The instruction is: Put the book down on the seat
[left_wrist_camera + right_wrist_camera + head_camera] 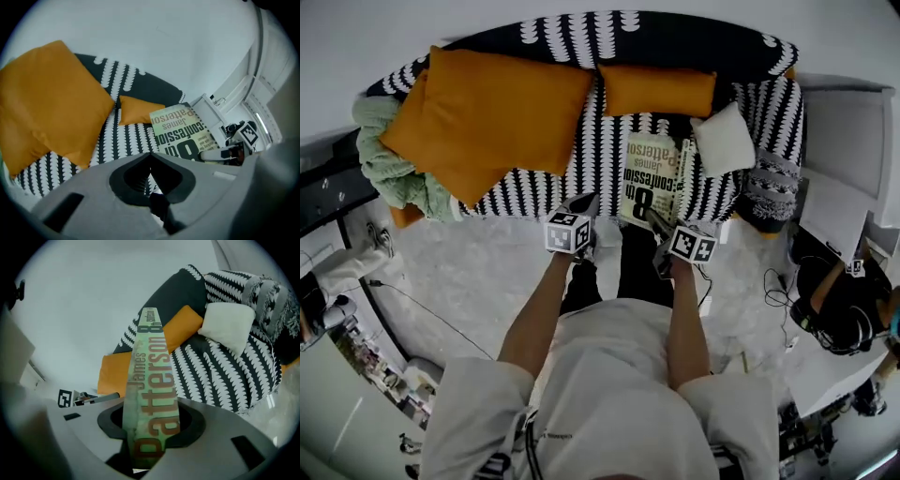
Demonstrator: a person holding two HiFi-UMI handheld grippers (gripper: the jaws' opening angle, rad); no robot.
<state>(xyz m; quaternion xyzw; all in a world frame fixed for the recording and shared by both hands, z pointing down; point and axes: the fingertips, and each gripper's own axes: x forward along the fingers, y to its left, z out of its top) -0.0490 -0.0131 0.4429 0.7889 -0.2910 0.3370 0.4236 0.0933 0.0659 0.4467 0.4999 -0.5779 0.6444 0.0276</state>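
The book [649,173], a pale green paperback with large print on its cover, lies flat over the black-and-white patterned sofa seat [598,155]. I cannot tell whether it touches the seat. My right gripper [649,217] is shut on the book's near end. In the right gripper view its spine [152,376] runs up between the jaws of the right gripper [150,404]. My left gripper [587,200] is shut and holds nothing, just left of the book at the seat's front edge. From the left gripper [150,153] I see the book's cover [180,131].
A big orange cushion [502,108] fills the seat's left half, and a smaller orange one [656,89] leans on the backrest. A white cushion [724,139] sits right of the book. There is a green blanket [389,169] at left, a white table [844,159] and a seated person [839,300] at right.
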